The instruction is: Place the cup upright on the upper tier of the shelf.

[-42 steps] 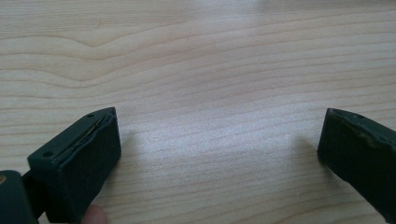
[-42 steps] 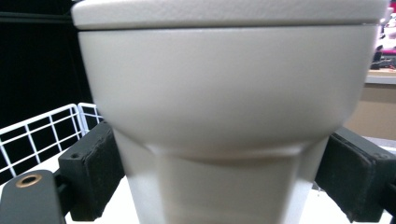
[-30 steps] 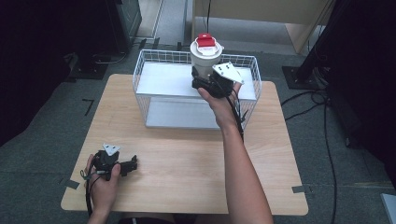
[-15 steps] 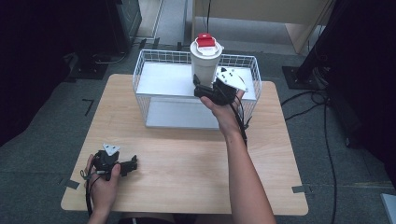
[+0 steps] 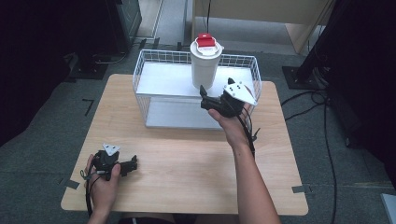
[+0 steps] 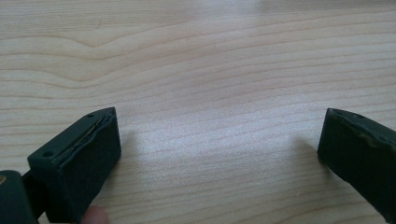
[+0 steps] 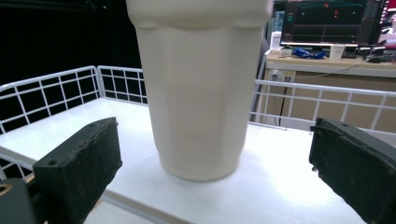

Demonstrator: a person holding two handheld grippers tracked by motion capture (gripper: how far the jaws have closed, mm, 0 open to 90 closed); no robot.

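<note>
- White cup (image 5: 204, 65) stands upright in the wire basket (image 5: 144, 74), top centre.
- Right gripper (image 5: 206, 99), released, sits just below it.
- Left gripper (image 5: 132, 164), released, rests lower left on the table (image 5: 187, 158).

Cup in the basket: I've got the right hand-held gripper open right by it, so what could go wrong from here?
1. The cup is tall with a narrow base and stands on the white shelf; a bump from either jaw of the right hand-held gripper might tip it.
2. The basket has wire walls close around the hand; the hand-held gripper or its cable could catch on the rim when pulling away.
</note>
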